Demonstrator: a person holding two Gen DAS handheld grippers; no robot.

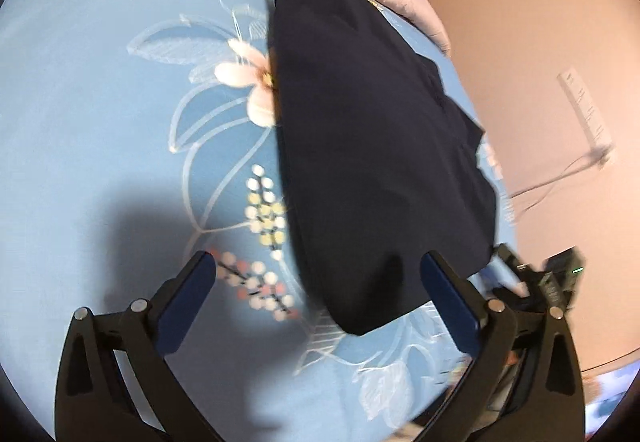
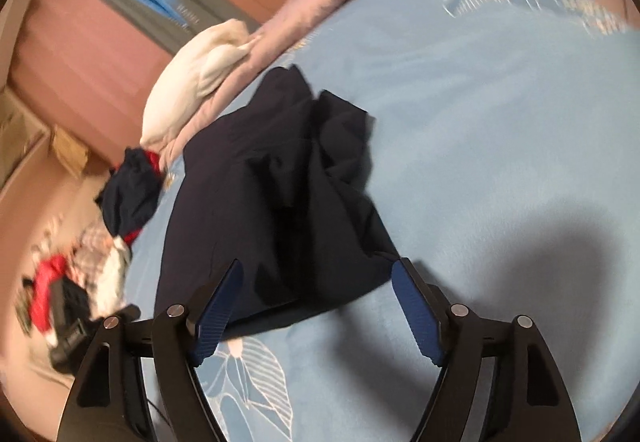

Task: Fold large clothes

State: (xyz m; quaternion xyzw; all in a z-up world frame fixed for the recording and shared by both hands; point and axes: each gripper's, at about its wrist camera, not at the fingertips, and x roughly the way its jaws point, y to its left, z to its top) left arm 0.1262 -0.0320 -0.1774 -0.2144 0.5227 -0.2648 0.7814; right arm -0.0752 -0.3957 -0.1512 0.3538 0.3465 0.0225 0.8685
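while both claws gape empty, navy garment (image 2: 272, 201) lies apart.

A dark navy garment (image 1: 372, 161) lies folded on a blue floral bedsheet (image 1: 100, 101), the left gripper (image 1: 318, 274) spread wide above its near end.

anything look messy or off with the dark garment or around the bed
The dark garment isn't lying flat: in the right wrist view its far end is bunched into crumpled folds on the blue floral bedsheet. Beside the bed, a loose pile of clothes lies on the floor. Both grippers are open and hold nothing.
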